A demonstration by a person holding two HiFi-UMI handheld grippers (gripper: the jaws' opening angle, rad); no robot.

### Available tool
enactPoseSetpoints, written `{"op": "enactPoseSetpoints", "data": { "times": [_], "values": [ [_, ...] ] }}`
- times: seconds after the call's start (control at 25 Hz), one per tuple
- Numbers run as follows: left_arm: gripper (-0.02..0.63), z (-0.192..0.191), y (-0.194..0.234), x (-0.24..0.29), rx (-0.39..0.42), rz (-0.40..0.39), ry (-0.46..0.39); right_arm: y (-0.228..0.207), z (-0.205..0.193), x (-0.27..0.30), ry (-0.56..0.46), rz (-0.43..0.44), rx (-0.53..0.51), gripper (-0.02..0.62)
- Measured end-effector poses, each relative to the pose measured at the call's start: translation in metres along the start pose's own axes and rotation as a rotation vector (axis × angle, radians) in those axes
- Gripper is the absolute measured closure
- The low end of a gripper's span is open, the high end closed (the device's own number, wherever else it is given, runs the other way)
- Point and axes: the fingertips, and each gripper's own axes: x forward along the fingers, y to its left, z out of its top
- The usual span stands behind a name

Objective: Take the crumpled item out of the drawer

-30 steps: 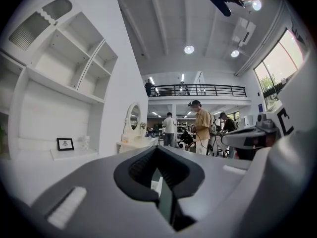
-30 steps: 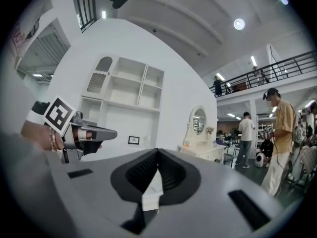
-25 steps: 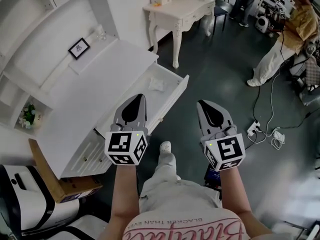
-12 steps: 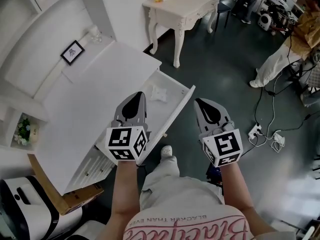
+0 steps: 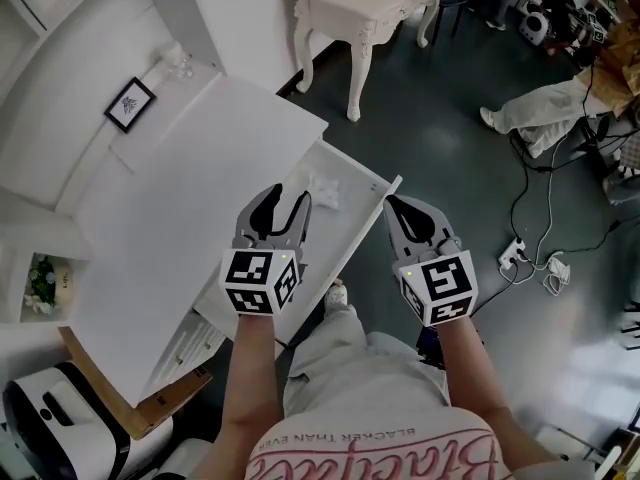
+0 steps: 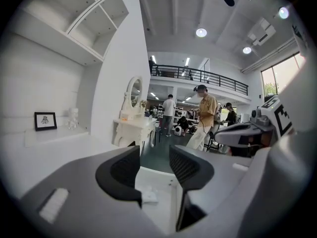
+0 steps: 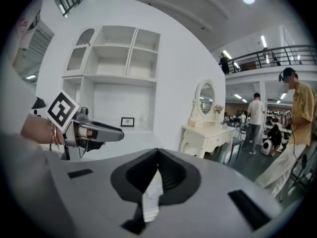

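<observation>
A white crumpled item [image 5: 323, 190] lies in the open white drawer [image 5: 352, 230] of a white desk. My left gripper [image 5: 284, 202] hovers over the drawer's near end, just short of the item, and its jaws are opening with nothing between them. In the left gripper view the crumpled item [image 6: 148, 196] shows low in the gap of that gripper [image 6: 154, 155], down in the drawer [image 6: 161, 180]. My right gripper [image 5: 394, 208] is shut and empty, held over the drawer's outer front edge. In the right gripper view its jaws [image 7: 157, 156] meet, with the left gripper [image 7: 96, 132] off to the left.
The white desk top [image 5: 190, 218] carries a small framed picture [image 5: 129, 104]. A white dressing table [image 5: 362, 13] stands beyond the drawer. A person [image 5: 540, 108] and floor cables with a power strip [image 5: 515, 258] are at the right. A cardboard box [image 5: 150, 408] sits at the lower left.
The left gripper's jaws, shut in both earlier frames, now stand apart. Both grippers have come a little nearer the drawer, and the right one is still shut.
</observation>
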Motion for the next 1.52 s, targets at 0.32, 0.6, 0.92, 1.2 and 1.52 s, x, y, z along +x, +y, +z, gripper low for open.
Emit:
{"op": "enactPoseSetpoints", "data": {
  "times": [0.32,0.6,0.92,1.2,1.52],
  "values": [
    [0.433,-0.05,0.006,0.023,-0.036,-0.006,0.123,-0.006,-0.044,0.018,0.089,-0.013,0.107,0.589],
    [0.433,-0.095,0.004,0.025,-0.08,0.002,0.224,0.002,-0.08,0.026,0.164,-0.001,0.173,0.589],
    [0.433,-0.137,0.017,0.05,-0.123,0.006,0.321,0.013,-0.111,0.044,0.232,0.038,0.181,0.589],
    [0.433,-0.182,0.034,0.089,-0.158,0.004,0.438,0.005,-0.135,0.062,0.28,0.035,0.206,0.589],
    [0.434,-0.231,0.059,0.129,-0.207,0.053,0.535,0.0,-0.152,0.075,0.313,0.055,0.21,0.589]
  ]
}}
